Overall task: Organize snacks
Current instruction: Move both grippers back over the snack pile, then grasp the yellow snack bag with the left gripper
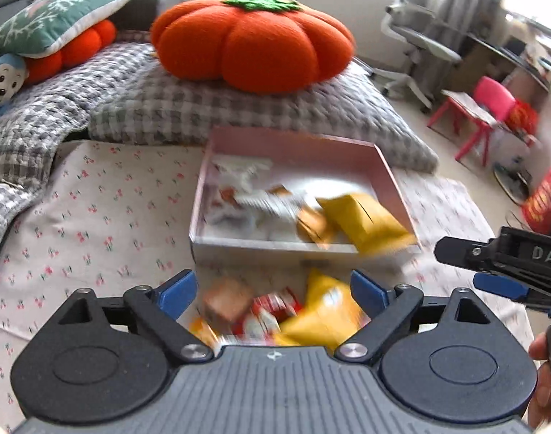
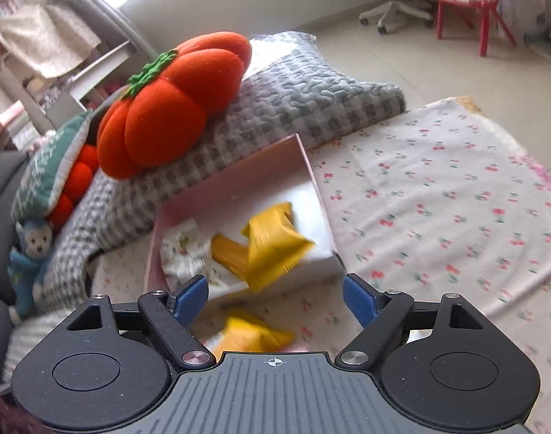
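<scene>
A pink box [image 1: 293, 144] lies on the flowered cloth and holds white packets, an orange one and a yellow packet [image 1: 362, 220] at its near right corner. The box [image 2: 239, 177] and yellow packet [image 2: 272, 242] also show in the right wrist view. My left gripper [image 1: 273, 291] is open above a loose pile of snacks [image 1: 272, 311]: brown, red and yellow [image 1: 326, 316] packets. My right gripper [image 2: 273, 300] is open and empty above a yellow packet [image 2: 250, 336] on the cloth. The right gripper also shows at the right edge of the left wrist view [image 1: 470, 264].
An orange pumpkin cushion [image 1: 253, 39] rests on a grey checked pillow [image 1: 239, 108] behind the box. A green cushion [image 1: 55, 18] and a blue plush toy [image 1: 0, 79] lie at the left. A red child's chair [image 1: 485, 108] and an office chair [image 1: 409, 39] stand on the floor.
</scene>
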A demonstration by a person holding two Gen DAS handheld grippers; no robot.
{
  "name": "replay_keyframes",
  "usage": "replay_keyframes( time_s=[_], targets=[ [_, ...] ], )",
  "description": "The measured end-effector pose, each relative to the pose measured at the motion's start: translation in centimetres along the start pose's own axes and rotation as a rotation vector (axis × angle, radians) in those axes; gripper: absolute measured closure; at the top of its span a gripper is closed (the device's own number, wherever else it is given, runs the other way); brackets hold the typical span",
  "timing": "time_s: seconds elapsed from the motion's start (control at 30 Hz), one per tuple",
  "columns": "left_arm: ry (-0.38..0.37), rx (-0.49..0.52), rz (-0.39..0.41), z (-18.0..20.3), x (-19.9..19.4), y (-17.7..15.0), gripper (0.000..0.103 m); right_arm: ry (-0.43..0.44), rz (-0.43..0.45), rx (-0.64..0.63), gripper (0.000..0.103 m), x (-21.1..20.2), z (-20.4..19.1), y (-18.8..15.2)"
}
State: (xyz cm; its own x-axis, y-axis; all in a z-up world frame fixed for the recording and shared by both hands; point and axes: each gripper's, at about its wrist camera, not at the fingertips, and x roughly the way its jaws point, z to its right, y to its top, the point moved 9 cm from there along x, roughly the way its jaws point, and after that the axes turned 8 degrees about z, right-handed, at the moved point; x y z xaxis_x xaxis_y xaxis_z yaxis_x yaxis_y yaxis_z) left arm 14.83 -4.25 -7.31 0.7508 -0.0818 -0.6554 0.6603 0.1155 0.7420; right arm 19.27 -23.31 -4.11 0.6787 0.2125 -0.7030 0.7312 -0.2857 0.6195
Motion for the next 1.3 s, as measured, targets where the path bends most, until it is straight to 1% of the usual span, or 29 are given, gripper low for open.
replay_keyframes(
  time_s=[0.07,0.1,0.17,0.23,0.3,0.37,0.57,0.7,0.77,0.9,1.0,1.1,1.2,1.3],
  targets=[
    [0.001,0.023,0.002,0.3,-0.2,-0.8,0.009,-0.06,0.007,-0.046,0.018,-1.3,0.6,-1.5],
    [0.011,0.049,0.007,0.4,-0.2,-1.2,0.009,-0.075,0.004,-0.076,0.018,-1.6,0.6,-2.0],
    [0.03,0.116,0.005,0.6,0.5,-1.4,0.01,-0.071,0.001,-0.129,0.018,-1.8,0.2,-2.0],
    [0.051,0.153,0.006,0.4,0.9,-1.4,0.01,-0.072,0.017,-0.155,0.017,-1.7,0.1,-1.5],
    [0.065,0.162,0.012,0.2,0.8,-1.3,0.01,-0.097,0.013,-0.185,0.017,-1.6,0.4,-1.5],
    [0.064,0.168,0.023,0.3,0.4,-1.2,0.009,-0.146,0.017,-0.213,0.017,-1.8,1.0,-1.3],
    [0.056,0.16,0.006,0.5,0.7,-1.8,0.009,-0.167,-0.018,-0.3,0.013,-1.6,2.1,-1.8],
    [0.063,0.18,-0.007,0.8,1.2,-2.1,0.009,-0.17,-0.046,-0.239,0.013,-1.3,3.2,-2.0],
    [0.062,0.184,-0.005,1.0,1.2,-2.1,0.009,-0.167,-0.056,-0.23,0.013,-1.1,3.4,-2.1],
    [0.058,0.19,-0.015,1.1,1.4,-2.3,0.008,-0.184,-0.043,-0.237,0.013,-1.2,3.4,-1.9],
    [0.048,0.165,-0.025,0.9,1.6,-2.4,0.008,-0.189,-0.04,-0.22,0.013,-1.2,3.7,-1.8],
    [0.025,0.119,-0.038,0.5,1.8,-2.1,0.009,-0.212,-0.033,-0.215,0.013,-1.2,4.0,-1.6],
    [-0.018,0.096,-0.039,0.9,2.0,-1.8,0.008,-0.18,-0.048,-0.193,0.013,-1.1,3.8,-1.8],
    [-0.053,0.111,-0.047,1.8,2.4,-1.9,0.008,-0.152,-0.062,-0.191,0.013,-0.9,3.3,-2.1]
  ],
)
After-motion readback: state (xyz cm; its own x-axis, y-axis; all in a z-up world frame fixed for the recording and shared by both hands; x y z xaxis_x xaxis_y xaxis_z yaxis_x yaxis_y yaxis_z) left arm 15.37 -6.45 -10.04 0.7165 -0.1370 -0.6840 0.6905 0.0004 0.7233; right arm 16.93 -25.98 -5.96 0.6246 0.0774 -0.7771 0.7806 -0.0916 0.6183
